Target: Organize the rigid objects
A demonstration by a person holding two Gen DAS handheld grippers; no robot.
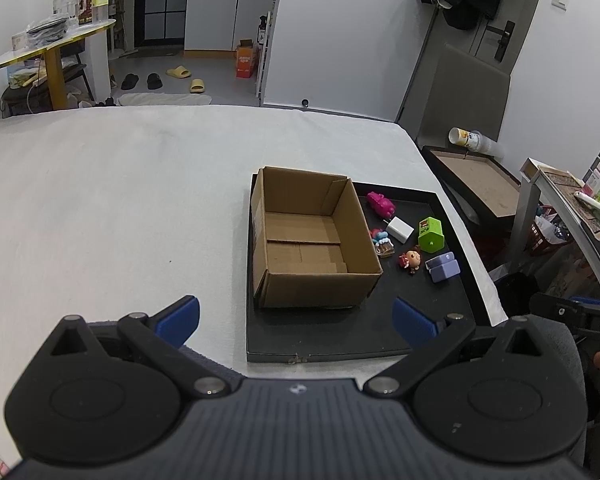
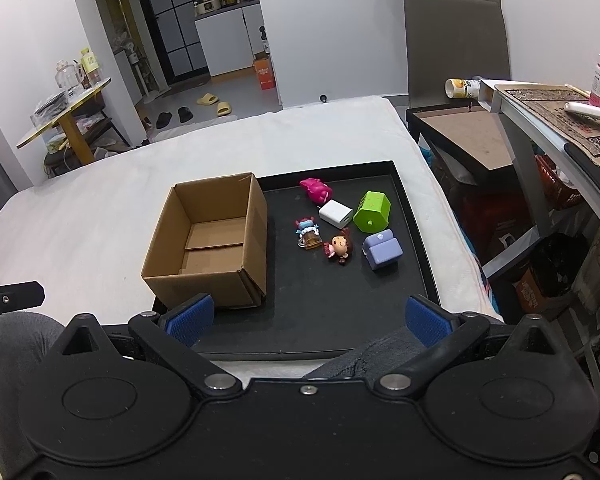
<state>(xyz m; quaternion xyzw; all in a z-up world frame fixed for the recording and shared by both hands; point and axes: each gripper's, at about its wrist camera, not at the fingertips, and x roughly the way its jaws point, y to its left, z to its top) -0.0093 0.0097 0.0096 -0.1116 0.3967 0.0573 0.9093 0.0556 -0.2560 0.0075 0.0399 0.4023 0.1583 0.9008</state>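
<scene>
Six small toys lie loose on the right half of a black tray [image 2: 410, 216], beside an open, empty box [image 2: 208, 240] that fills the tray's left half: a pink toy [image 2: 317, 190] at the back, a white cube [image 2: 336, 213] touching or nearly touching it, a green house [image 2: 373, 211] to the right, a blue figure [image 2: 308, 233] nearest the box, a doll [image 2: 339, 247] just beside it, and a purple block [image 2: 382, 249] toward the front. The tray rests on a bed [image 1: 112, 208] covered in white. Both tools hang back at the tray's near edge, well apart from the toys; the right tool [image 2: 307, 318] is spread wide and holds nothing, and the left tool [image 1: 296, 318] is likewise spread and empty. Nothing appears sorted yet. The toys sit close together, so wide fingers coming down on one could likely knock its neighbour aside, especially at the cube and pink toy. The rounded doll may slip from flat pads. The light box, standing on its own, could shift or tip if a tool catches its rim.
</scene>
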